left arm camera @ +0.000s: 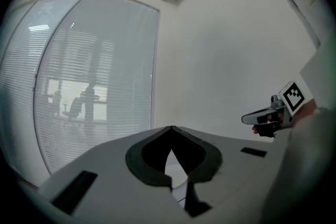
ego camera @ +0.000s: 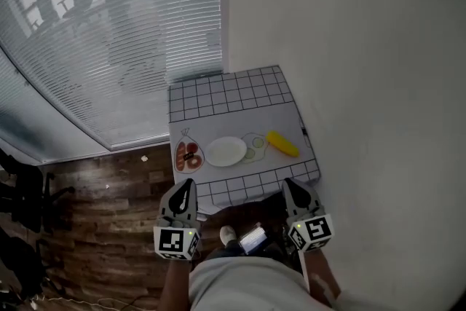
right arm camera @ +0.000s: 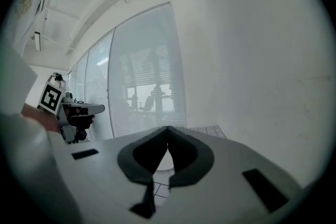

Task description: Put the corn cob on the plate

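Corner counter [ego camera: 233, 95] under a gridded cloth, set between a white wall [ego camera: 364, 47] and a blinded window [ego camera: 109, 47], with both claws clenched and the corn still off the plate.

The corn cob [ego camera: 282, 143] lies flat on the counter near its wall-side edge, well apart from both claws. In the head view its long axis runs diagonally, from upper left to lower right toward the wall; which end is the tip I cannot tell. The white plate [ego camera: 226, 151] sits to the cob's left, with a clear packet of pale green pieces [ego camera: 254, 148] between them and a packet of red pieces [ego camera: 188, 155] just beside the plate's far side. The left claw [ego camera: 189, 184] and right claw [ego camera: 290, 183] hang at the counter's near edge, above the wood floor [ego camera: 95, 193], jaws pressed together on nothing.
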